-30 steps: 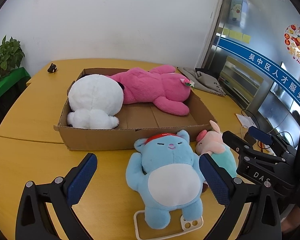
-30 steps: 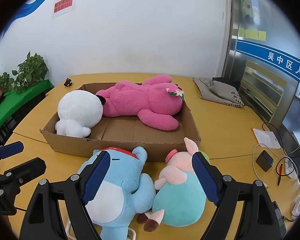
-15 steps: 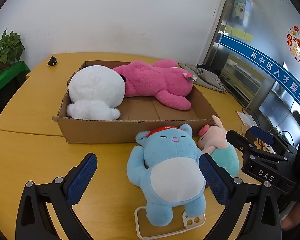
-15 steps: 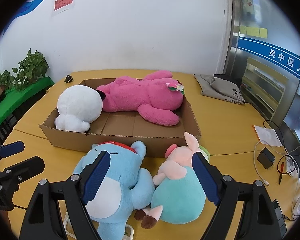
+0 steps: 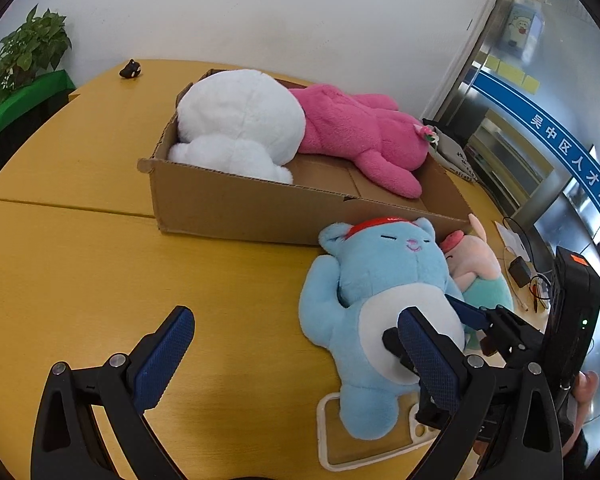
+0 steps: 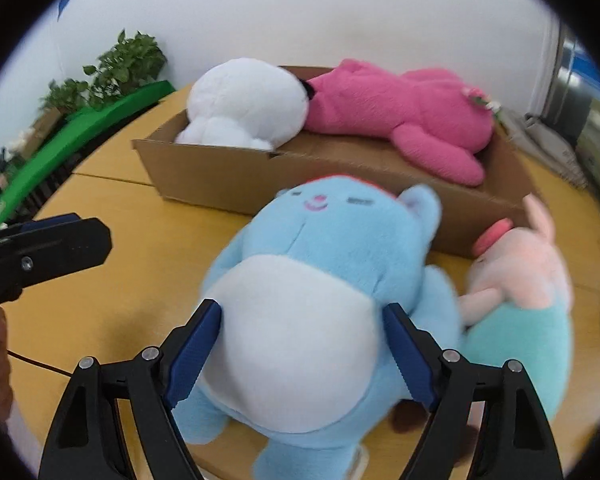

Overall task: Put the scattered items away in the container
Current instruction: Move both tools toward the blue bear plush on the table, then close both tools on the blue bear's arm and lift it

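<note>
Plush blue bear with a white belly and a red headband (image 6: pixel 324 292) lies on its back on the yellow wooden worktop (image 5: pixel 100 272), just in front of the shallow brown cardboard box (image 5: pixel 260 208), its head toward the box wall. My right tool (image 6: pixel 300 348) straddles its white belly: the two blue-padded fingers (image 6: pixel 192 348) press against the belly's sides, so I am pinching the bear, though the view is blurred and I cannot tell whether it is off the worktop. In the left wrist view the same tool (image 5: pixel 460 320) reaches across the bear's belly from the side away from the box's white toy.

My left tool (image 5: pixel 296 356) hangs over bare worktop in front of the box, its fingers spread wide with nothing between them.

Against the bear, on the side nearer the box's pink toy, lies a pink-headed plush with a teal body (image 6: pixel 516 300), touching the bear. Under the bear's feet sits a white-rimmed clear phone case (image 5: pixel 340 440).

Inside the box a round white plush (image 5: pixel 236 124) fills one end and a long pink plush (image 5: pixel 360 128) stretches along the far wall beside it, touching it.
</note>
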`<state>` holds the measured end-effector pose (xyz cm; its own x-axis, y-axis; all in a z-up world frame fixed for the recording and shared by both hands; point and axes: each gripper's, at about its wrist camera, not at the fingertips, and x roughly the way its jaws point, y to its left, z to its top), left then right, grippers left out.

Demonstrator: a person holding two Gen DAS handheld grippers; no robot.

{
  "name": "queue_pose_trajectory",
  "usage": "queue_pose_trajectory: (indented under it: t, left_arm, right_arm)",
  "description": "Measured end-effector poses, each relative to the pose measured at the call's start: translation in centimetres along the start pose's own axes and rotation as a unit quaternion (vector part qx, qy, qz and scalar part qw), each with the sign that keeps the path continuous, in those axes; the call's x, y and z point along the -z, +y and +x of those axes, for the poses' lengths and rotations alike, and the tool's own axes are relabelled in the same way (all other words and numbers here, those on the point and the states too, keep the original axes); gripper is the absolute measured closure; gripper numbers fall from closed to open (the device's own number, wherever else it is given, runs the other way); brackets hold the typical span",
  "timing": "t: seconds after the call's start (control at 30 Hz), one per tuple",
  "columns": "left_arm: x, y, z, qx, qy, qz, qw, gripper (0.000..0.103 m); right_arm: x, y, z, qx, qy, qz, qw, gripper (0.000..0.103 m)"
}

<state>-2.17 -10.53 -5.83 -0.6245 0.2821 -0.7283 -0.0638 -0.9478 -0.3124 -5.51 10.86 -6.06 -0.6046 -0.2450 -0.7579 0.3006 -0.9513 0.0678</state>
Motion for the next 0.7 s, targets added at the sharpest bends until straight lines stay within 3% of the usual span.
queue_pose_trajectory:
  t: [0.07,0.23,0.3,0.43,0.57,0.67,0.7]
  left_arm:
    - [0.1,0.9,0.2,0.000,0.004,-0.003,1.0000,0.000]
    - [-0.1,2.6,1.6,0.005,0.019,-0.006,0.9998,0.000]
    - [0.1,3.3,2.4,0.000,0.031,-0.005,0.9995,0.000]
    - [0.7,4.9,2.6,0.007,0.045,-0.010,0.9989,0.000]
    - [1.4,6.0,2.8,0.014,0.061,-0.015,0.9980,0.001]
    - [1.8,6.3,3.6,0.024,0.069,-0.018,0.9971,0.003]
    - [2.0,6.2,4.0,0.026,0.076,-0.014,0.9966,0.009]
  right_arm:
    - [0.0,0.4,-0.1,-0.009,-0.008,-0.007,1.000,0.019]
    - [0.6,1.3,-0.3,-0.164,0.008,-0.002,0.987,0.020]
    - [0.9,1.6,-0.8,-0.184,0.000,0.009,0.983,0.021]
    - [0.2,-0.8,-1.6,-0.170,-0.017,0.064,0.983,0.021]
    - [-0.9,-3.9,-0.7,-0.107,0.003,0.093,0.990,0.021]
    - [-0.7,-4.5,1.1,-0.064,0.037,0.094,0.993,0.044]
    - [-0.5,-4.2,1.8,-0.049,0.048,0.085,0.994,0.050]
